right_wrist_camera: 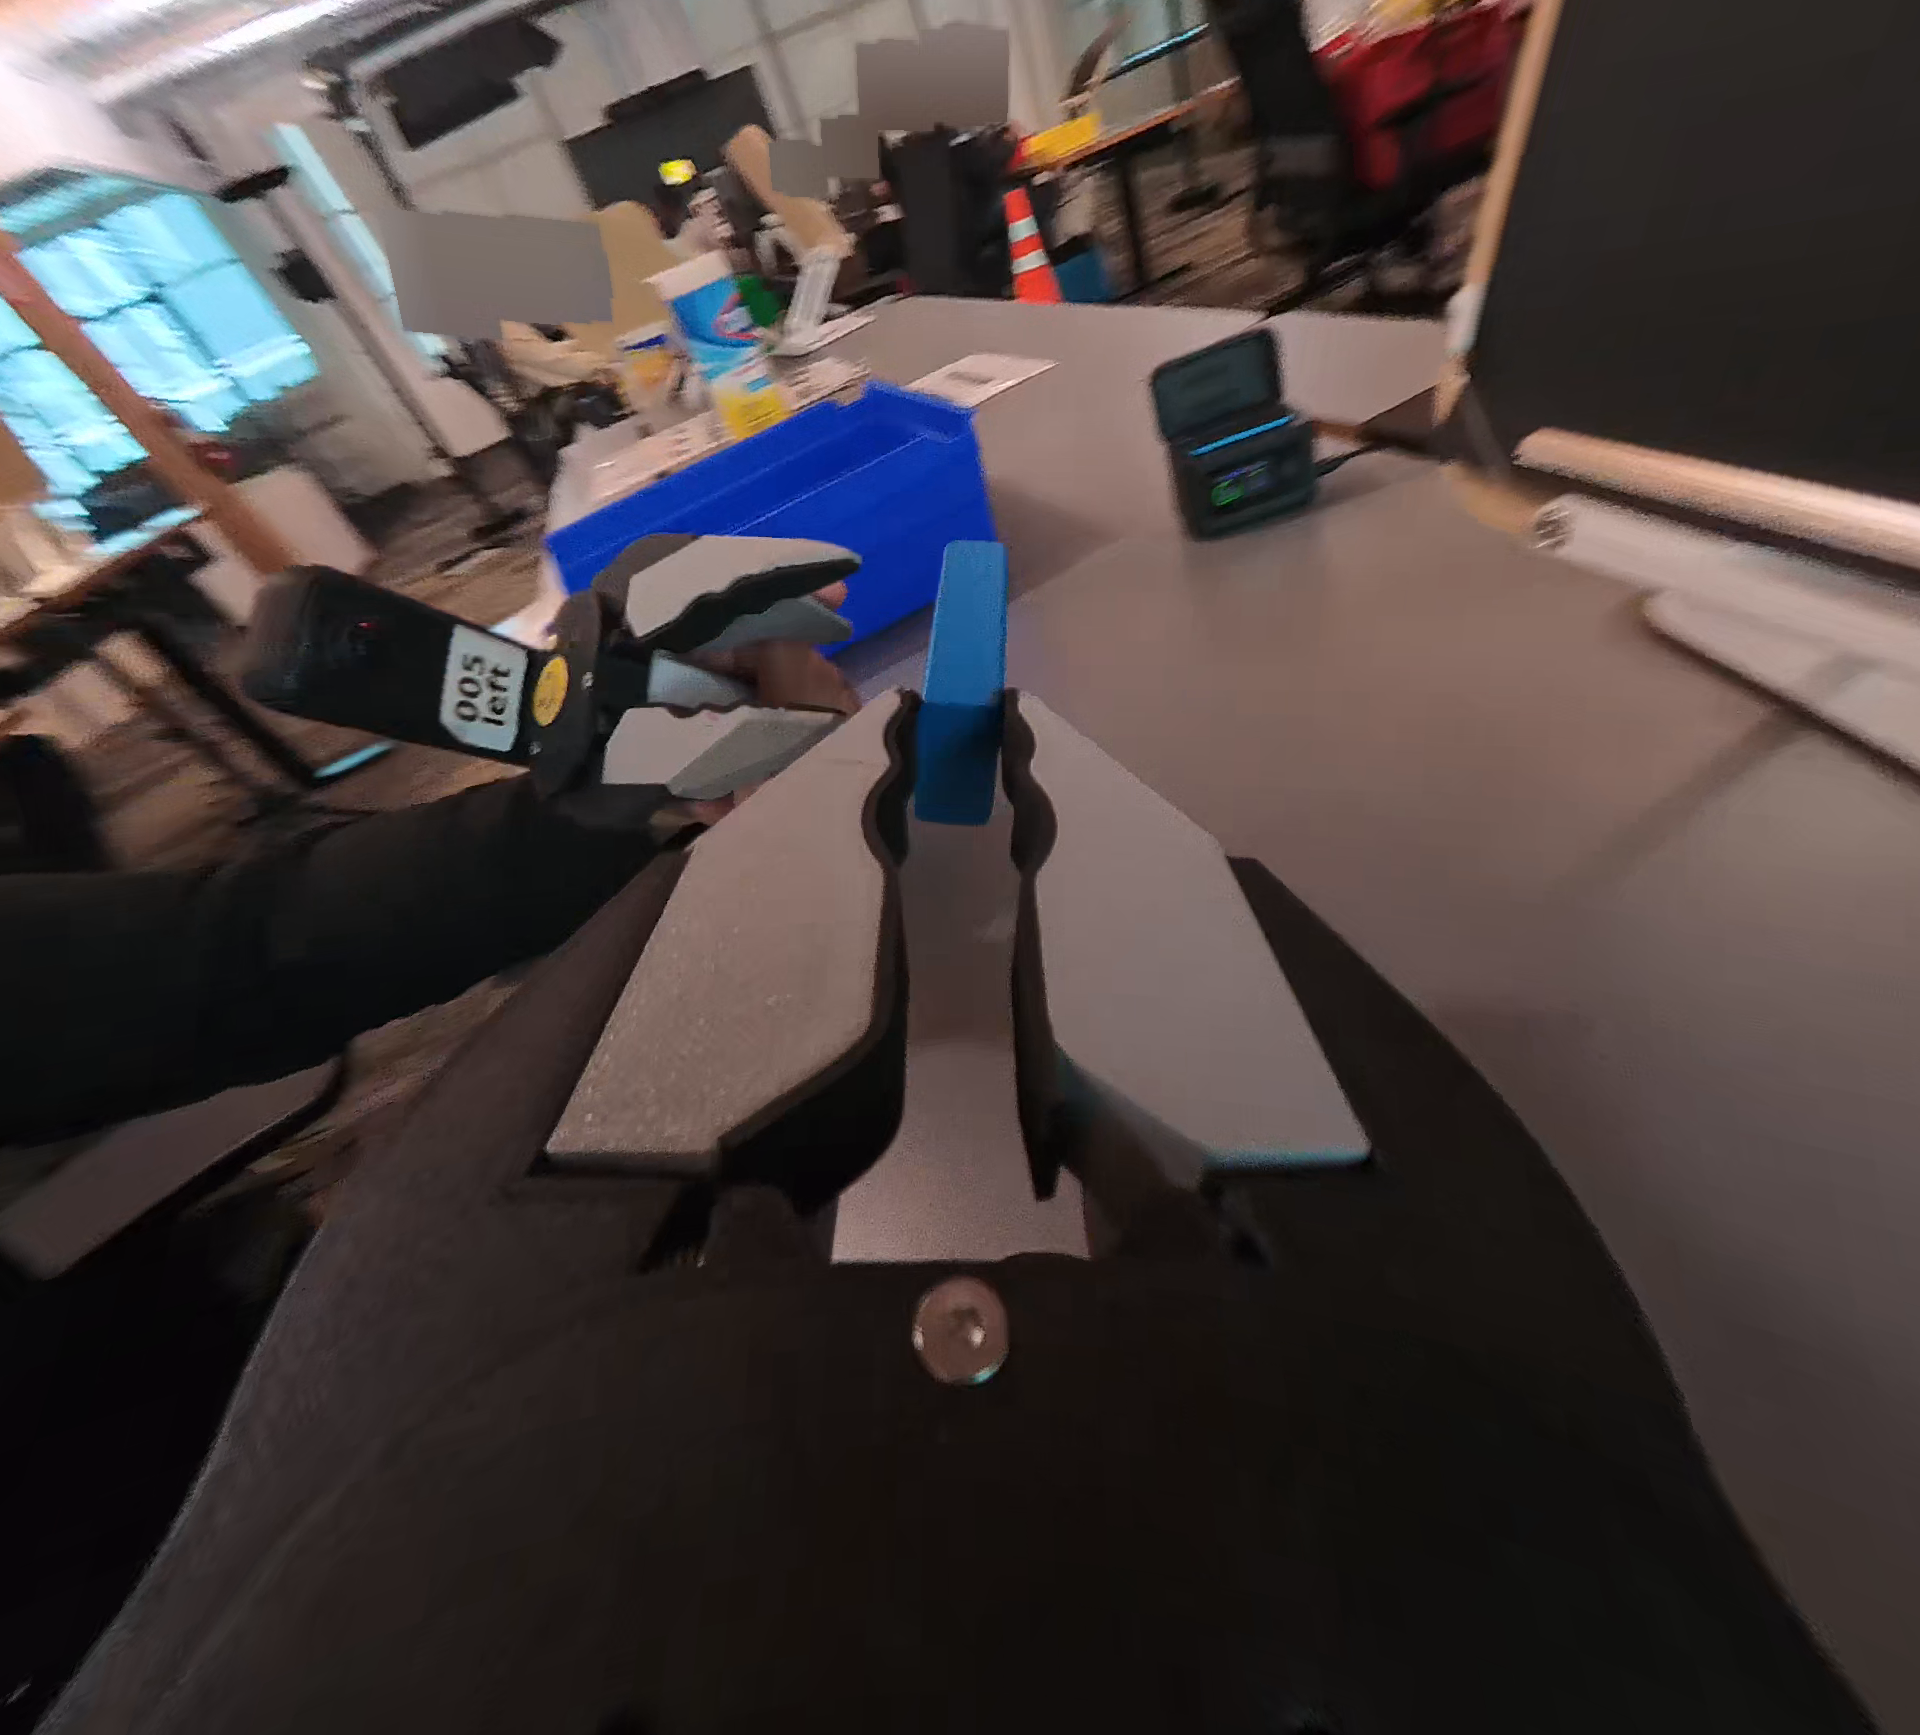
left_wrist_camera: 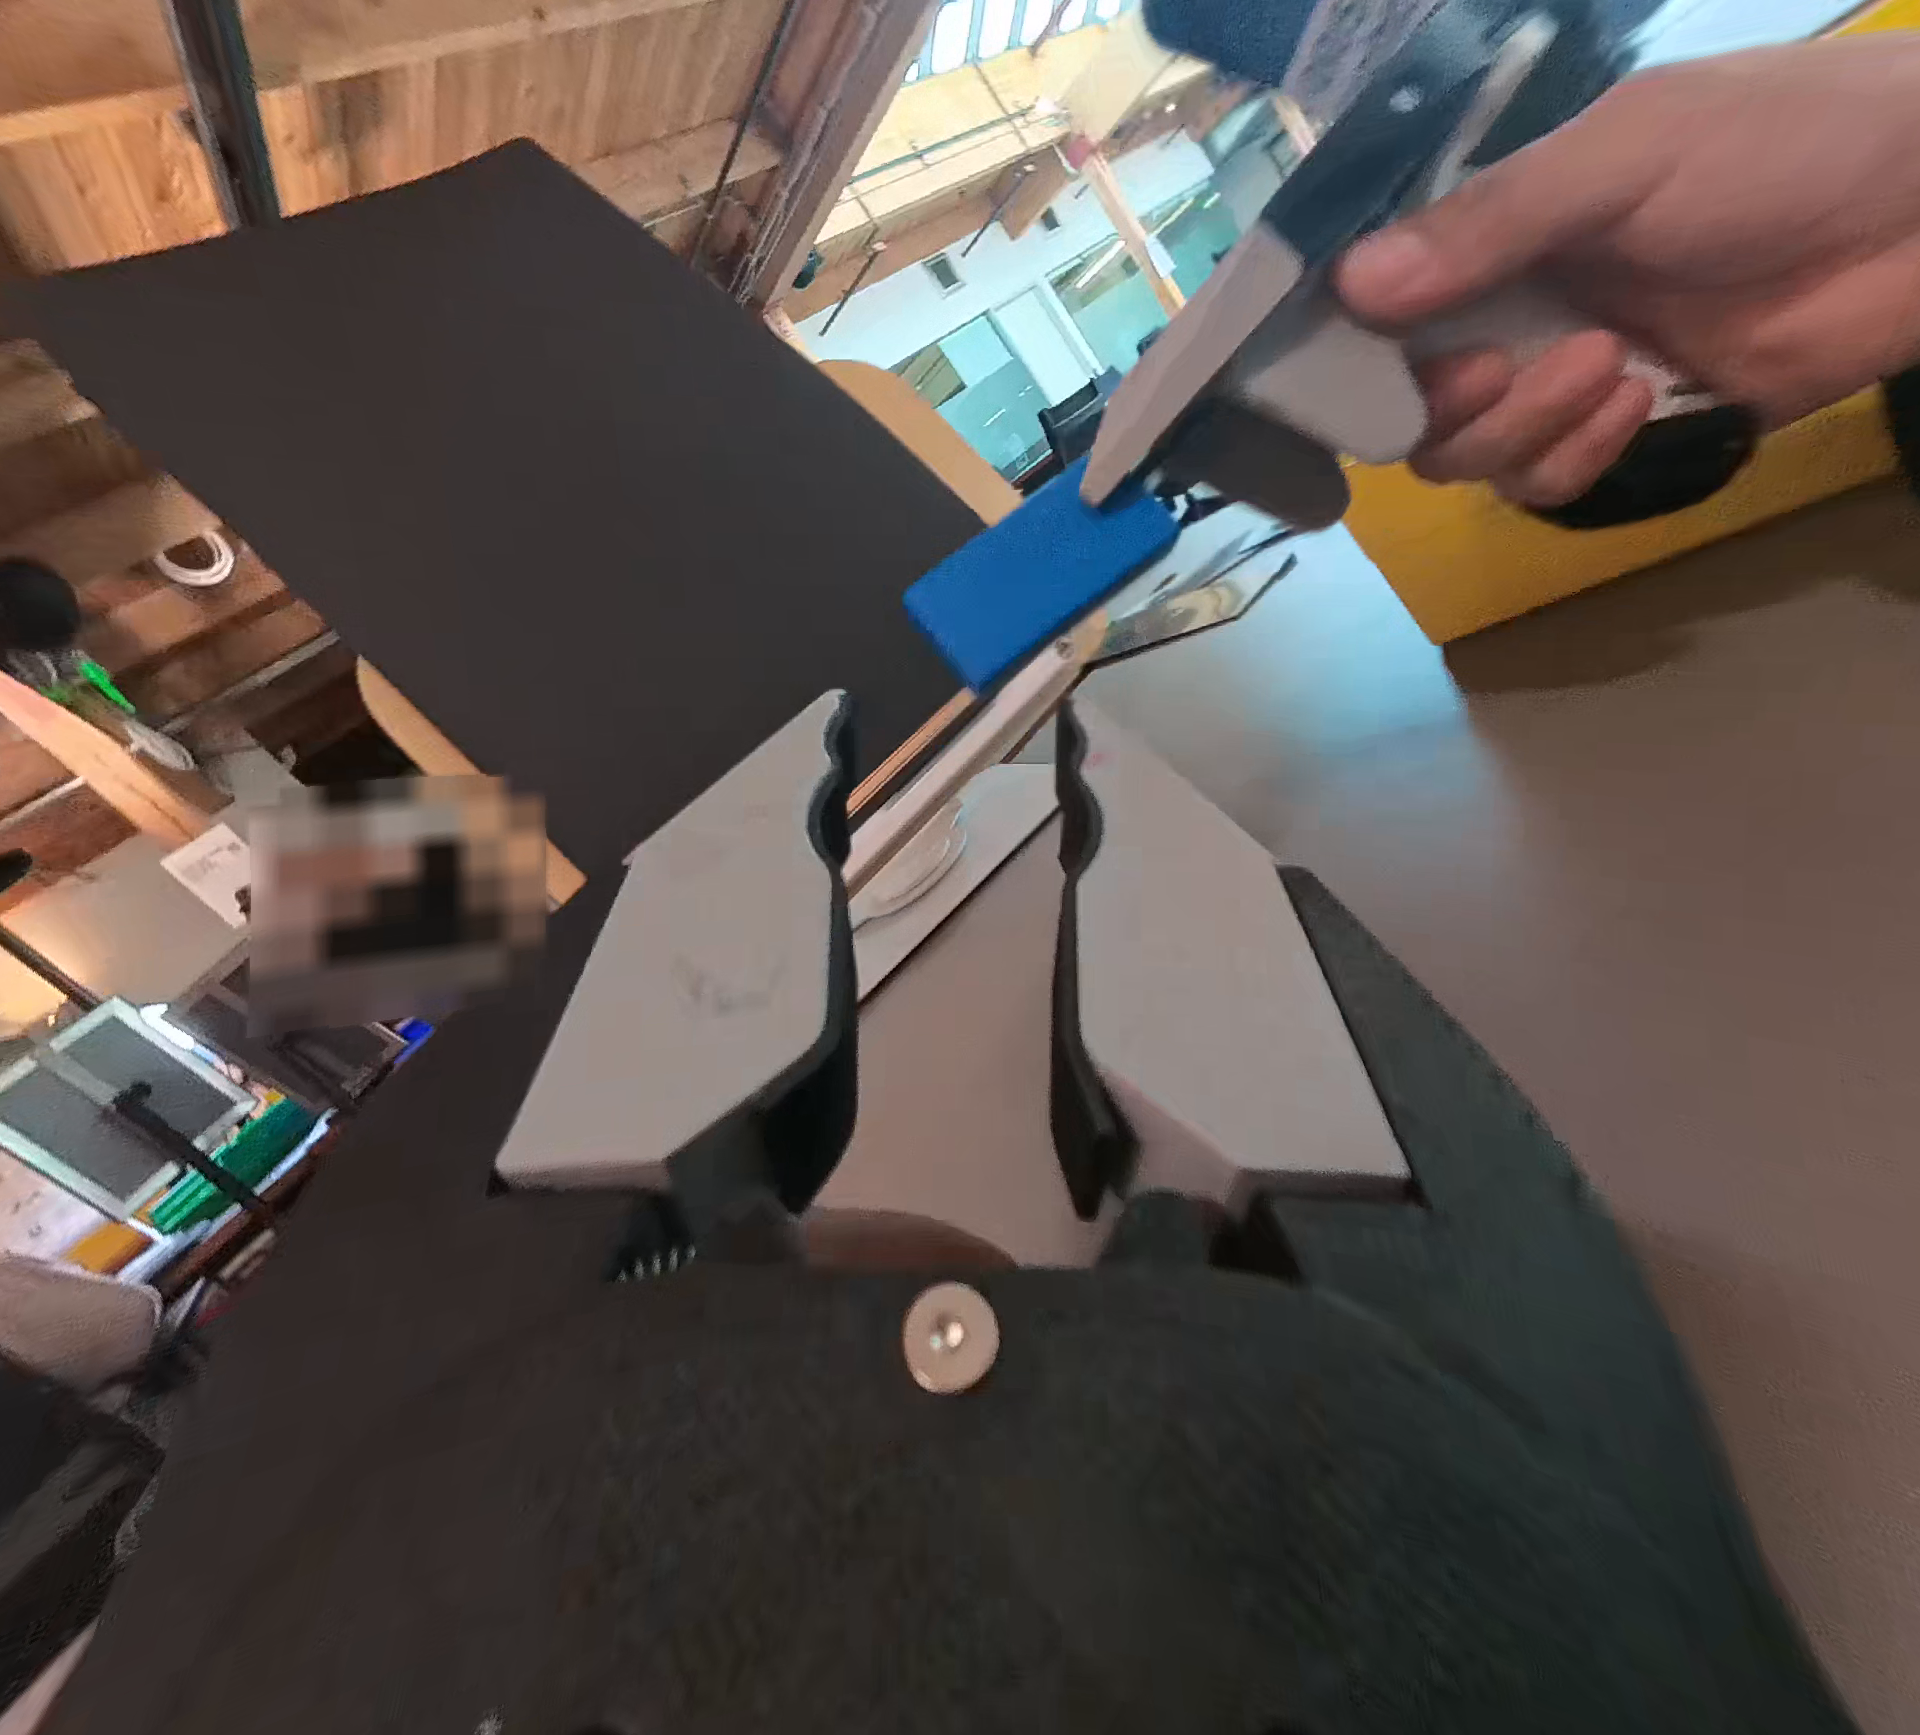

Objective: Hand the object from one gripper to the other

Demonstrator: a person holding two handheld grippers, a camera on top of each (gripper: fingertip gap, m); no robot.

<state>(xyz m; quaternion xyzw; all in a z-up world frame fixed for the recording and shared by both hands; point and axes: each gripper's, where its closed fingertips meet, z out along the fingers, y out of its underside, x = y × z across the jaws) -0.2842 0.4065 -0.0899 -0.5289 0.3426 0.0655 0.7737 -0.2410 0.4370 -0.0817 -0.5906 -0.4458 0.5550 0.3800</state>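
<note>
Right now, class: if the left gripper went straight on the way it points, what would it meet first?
Probably the blue block held in the right gripper, just beyond the open left gripper; depth is unclear.

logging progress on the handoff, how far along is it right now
Done: the right gripper is shut on the blue block, held up off the grey table. In hand: the left gripper is open, empty, and apart from the block. Left: the left closing on it and the right letting go.
</note>
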